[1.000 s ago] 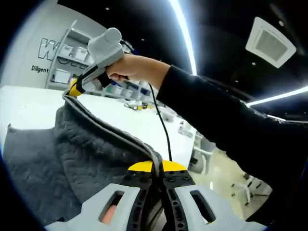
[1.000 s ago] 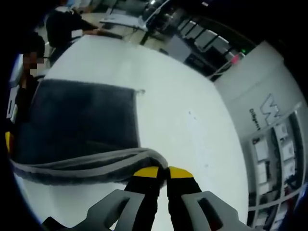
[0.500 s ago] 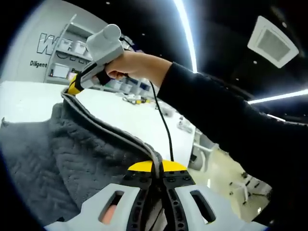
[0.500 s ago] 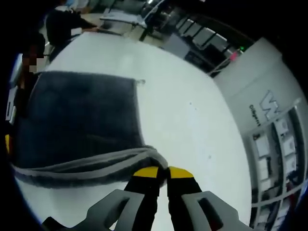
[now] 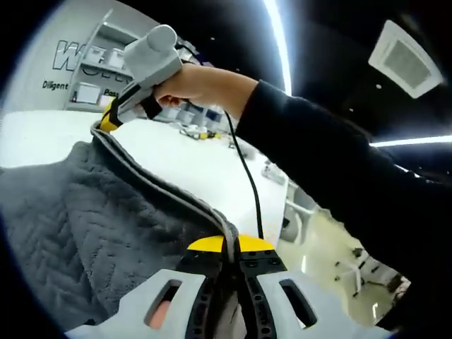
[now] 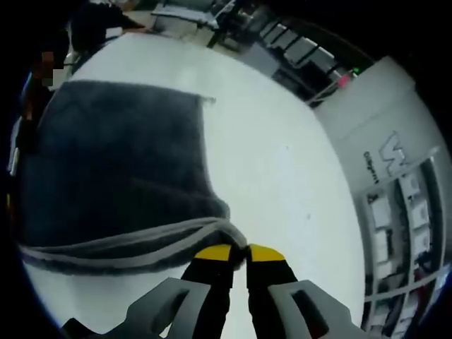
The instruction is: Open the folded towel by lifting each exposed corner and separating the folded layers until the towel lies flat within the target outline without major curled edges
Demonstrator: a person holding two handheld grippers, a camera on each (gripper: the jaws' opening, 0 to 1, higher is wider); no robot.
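The grey towel hangs stretched between both grippers, its pale hem running taut from one to the other. My left gripper is shut on one corner of the hem. The right gripper, held by a hand in a black sleeve, pinches the far corner at upper left of the left gripper view. In the right gripper view, my right gripper is shut on the hem, and the towel spreads dark across the white table beyond it. The lower layer lies on the table.
A person sits at the table's far end in the right gripper view. White wall with lettering and shelves stands at the right. A black cable hangs from the right gripper. Open table surface lies right of the towel.
Both views have shifted slightly; the towel fills more of each picture, and the raised hem has moved further over the spread layer. Both grips have held.
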